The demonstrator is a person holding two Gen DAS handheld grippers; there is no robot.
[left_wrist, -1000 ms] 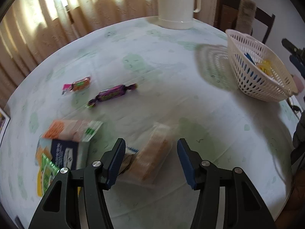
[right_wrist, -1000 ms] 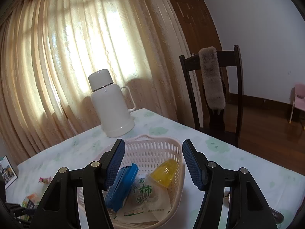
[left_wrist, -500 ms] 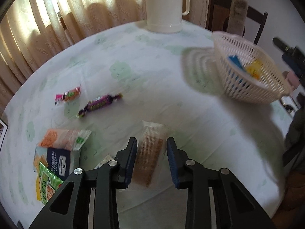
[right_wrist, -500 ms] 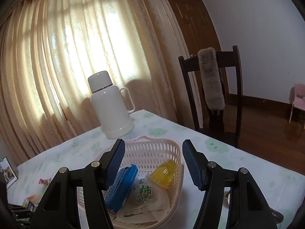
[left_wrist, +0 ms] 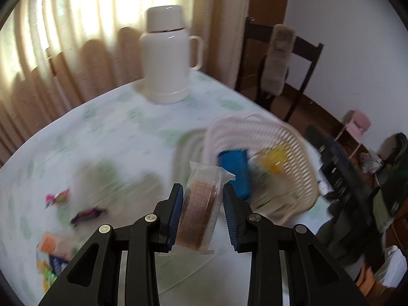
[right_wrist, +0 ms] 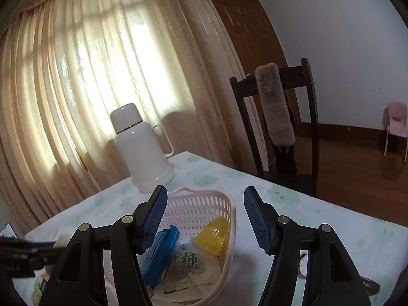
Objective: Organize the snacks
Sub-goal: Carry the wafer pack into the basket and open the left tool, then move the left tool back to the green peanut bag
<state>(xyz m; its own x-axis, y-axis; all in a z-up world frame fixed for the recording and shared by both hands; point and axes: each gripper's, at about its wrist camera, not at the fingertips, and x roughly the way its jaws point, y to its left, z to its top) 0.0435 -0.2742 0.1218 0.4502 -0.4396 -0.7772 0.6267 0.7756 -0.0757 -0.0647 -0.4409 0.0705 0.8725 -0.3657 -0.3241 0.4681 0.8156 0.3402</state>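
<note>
Pink basket holding blue packet, yellow jelly cup, persimmon packet

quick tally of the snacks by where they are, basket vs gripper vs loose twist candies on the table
In the basket: 3 (blue pack, yellow jelly cup, white packet)
In the left gripper: 1 (clear-wrapped wafer pack)
Loose twist candies: 2 (pink, purple)
Total: 6
</note>
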